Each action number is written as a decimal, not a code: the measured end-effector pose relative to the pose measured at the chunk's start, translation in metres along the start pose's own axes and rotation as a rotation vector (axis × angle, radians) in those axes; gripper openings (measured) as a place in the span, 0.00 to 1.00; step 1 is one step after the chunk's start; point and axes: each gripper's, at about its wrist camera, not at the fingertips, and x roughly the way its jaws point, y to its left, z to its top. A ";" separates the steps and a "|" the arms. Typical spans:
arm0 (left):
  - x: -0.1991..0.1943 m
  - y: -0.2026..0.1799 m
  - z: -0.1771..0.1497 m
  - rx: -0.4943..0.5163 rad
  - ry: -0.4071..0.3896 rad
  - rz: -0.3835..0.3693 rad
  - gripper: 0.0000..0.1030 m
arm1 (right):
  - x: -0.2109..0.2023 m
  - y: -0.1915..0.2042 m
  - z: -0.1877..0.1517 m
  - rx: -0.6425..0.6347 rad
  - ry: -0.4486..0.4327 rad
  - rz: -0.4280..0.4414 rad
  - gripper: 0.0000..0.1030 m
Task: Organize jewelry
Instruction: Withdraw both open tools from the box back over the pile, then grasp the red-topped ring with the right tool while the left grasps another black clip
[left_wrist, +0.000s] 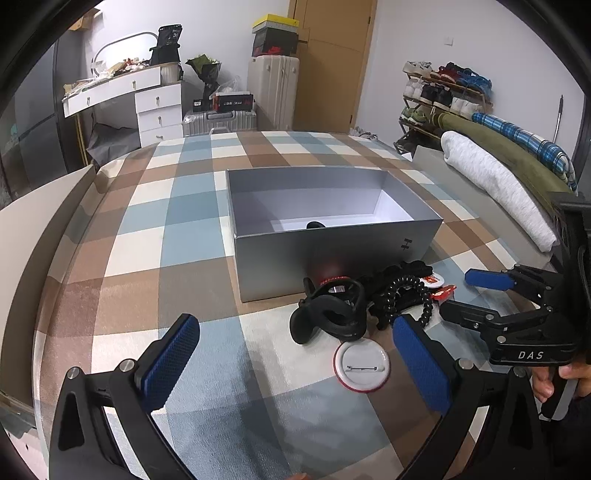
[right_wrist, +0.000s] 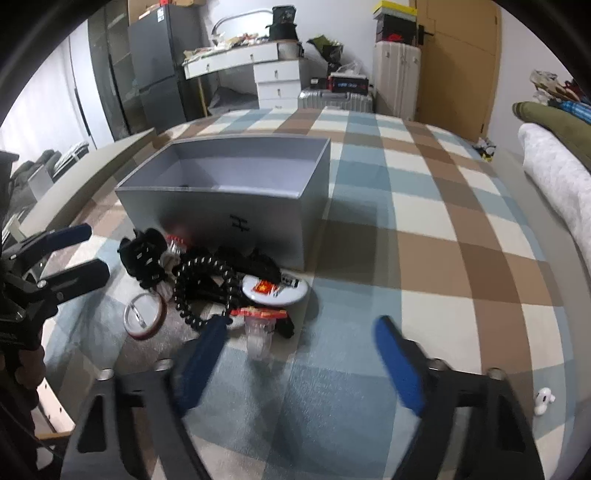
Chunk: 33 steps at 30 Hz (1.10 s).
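Note:
An open grey box (left_wrist: 332, 254) (right_wrist: 225, 214) stands on the checked cloth, with one dark item (left_wrist: 316, 224) on its floor. In front of it lies a pile: a black hair claw (left_wrist: 328, 314) (right_wrist: 142, 258), a black bead bracelet (left_wrist: 406, 295) (right_wrist: 207, 280), a face-down white pin badge (left_wrist: 362, 363) (right_wrist: 144, 312), a face-up badge (right_wrist: 275, 290) and a clear clip with red trim (right_wrist: 258, 328). My left gripper (left_wrist: 295, 362) is open, just short of the pile. My right gripper (right_wrist: 303, 362) is open, near the clear clip; it also shows in the left wrist view (left_wrist: 469, 295).
A white earbud (right_wrist: 543, 402) lies on the cloth at the right. Rolled blankets (left_wrist: 495, 177) line the right edge. A raised beige ledge (left_wrist: 44, 229) runs along the left. Behind are a dresser (left_wrist: 147, 99), suitcases (left_wrist: 273, 92) and a shoe rack (left_wrist: 443, 96).

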 end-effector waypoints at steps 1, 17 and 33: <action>0.000 -0.001 0.000 0.001 -0.001 0.002 0.99 | -0.001 0.000 -0.002 0.003 -0.002 0.007 0.70; 0.002 0.000 0.000 -0.001 0.005 -0.006 0.99 | -0.004 0.001 -0.005 0.046 -0.026 0.157 0.38; 0.002 -0.001 -0.001 0.004 0.005 -0.014 0.99 | -0.006 -0.003 -0.004 0.066 -0.039 0.203 0.17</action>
